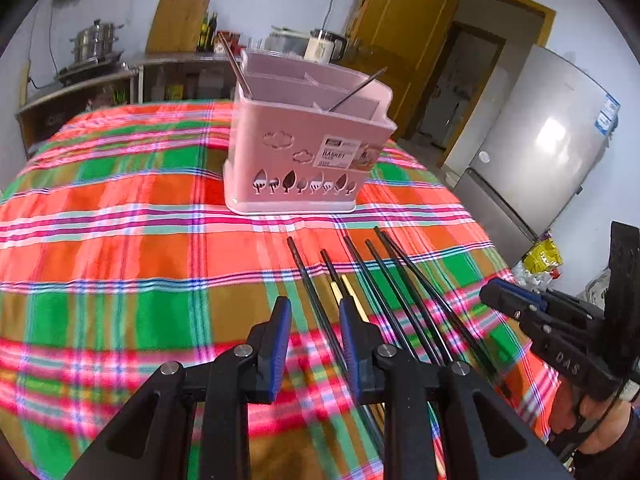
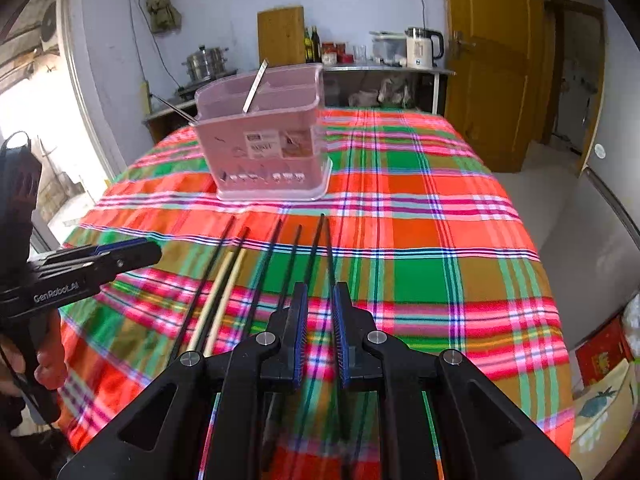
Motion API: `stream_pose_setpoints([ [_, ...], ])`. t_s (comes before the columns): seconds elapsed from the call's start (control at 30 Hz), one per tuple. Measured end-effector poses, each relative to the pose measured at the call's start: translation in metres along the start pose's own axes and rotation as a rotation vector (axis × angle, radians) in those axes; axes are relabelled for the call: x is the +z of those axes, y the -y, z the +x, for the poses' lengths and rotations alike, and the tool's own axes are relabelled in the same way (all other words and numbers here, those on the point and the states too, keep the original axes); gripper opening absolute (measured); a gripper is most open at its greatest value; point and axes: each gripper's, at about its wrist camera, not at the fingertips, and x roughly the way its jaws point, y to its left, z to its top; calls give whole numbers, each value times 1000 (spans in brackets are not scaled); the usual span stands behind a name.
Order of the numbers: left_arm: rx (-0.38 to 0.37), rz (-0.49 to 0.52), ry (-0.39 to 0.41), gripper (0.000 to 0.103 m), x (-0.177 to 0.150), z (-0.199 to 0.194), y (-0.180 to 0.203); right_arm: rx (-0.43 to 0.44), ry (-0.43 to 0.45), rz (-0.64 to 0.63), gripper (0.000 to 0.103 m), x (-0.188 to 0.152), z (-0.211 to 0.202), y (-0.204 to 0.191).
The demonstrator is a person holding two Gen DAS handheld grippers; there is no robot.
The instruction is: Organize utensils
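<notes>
Left gripper (image 1: 314,312) fingers partly open, nothing clamped; leftmost thin black chopstick (image 1: 316,308) running between them, second black one and pale wooden pair (image 1: 347,293) at the right finger. Right gripper (image 2: 320,296) fingers parted narrowly, empty, straddling the rightmost black chopsticks (image 2: 322,248). Whole fan of chopsticks flat on the red-green plaid cloth (image 1: 120,240) covering the desk, long axes running away from both grippers toward the holder, roughly in line with the fingers. Each gripper nearest its own side of the fan. Beyond the tips, pink plastic compartmented utensil holder (image 1: 304,152) upright, already holding a couple of leaning sticks.
</notes>
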Motion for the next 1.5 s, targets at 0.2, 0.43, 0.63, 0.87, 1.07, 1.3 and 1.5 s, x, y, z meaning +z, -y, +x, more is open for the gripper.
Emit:
stream_pose_setpoints([
  [0.2,22,-23,-53,24,15,39,-4,7,-61,17,13,6,32,10],
  [0.43,45,-37,-81,24,18,61,-8,22,-100,25,13,11,49,19],
  [0.63,50,-33,-79,24,20,68,-6,44,-104,19,13,13,54,18],
  [0.87,118,23,-80,14,24,75,4,33,-152,14,11,13,70,17],
  [1.07,109,53,-98,7,24,71,-6,9,-153,82,6,10,68,25],
  [1.3,111,76,-119,5,6,45,-27,-6,-167,186,6,2,58,36],
  [1.5,88,52,-148,5,4,38,-37,-2,-186,134,8,13,60,31],
])
